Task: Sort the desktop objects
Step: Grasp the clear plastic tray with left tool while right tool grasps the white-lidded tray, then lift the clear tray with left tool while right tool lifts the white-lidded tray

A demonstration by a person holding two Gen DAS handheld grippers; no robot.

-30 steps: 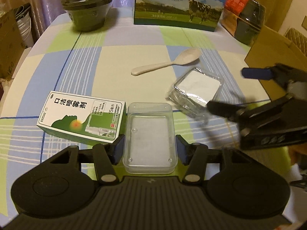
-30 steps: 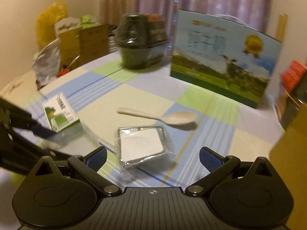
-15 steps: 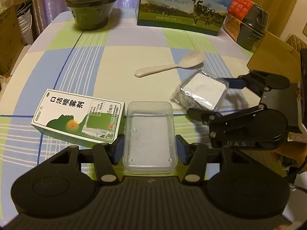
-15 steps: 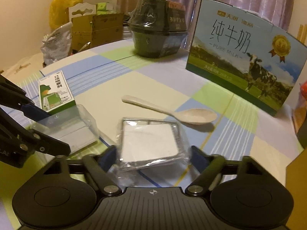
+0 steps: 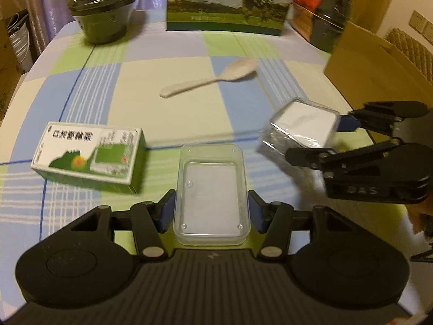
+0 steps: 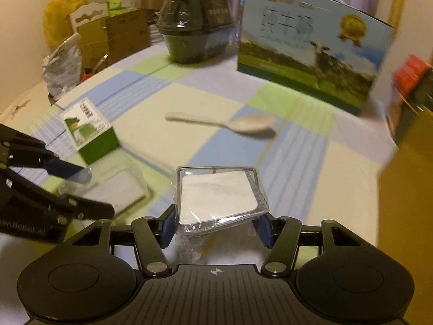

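A: Left wrist view? The green box (image 5: 89, 159) print is blurred.
B: The left hand-held gripper (image 5: 211, 212) pinches a clear tray (image 5: 211, 193) above the table (image 5: 167, 124).
A: Right wrist view?
B: The right hand-held gripper (image 6: 215, 226) clamps the wrapped white packet (image 6: 217, 197), tilted, off the table.

The left gripper (image 5: 211, 211) has its jaws closed on a clear plastic tray (image 5: 211, 193), near centre over the checked desk (image 5: 167, 67). Right of it, the right gripper (image 5: 322, 139) grips a wrapped white packet (image 5: 303, 127), tilted and off the desk. A green-and-white box (image 5: 89, 157) lies left, a pale spoon (image 5: 211, 81) farther back, a milk carton (image 5: 227, 2) at the far edge.
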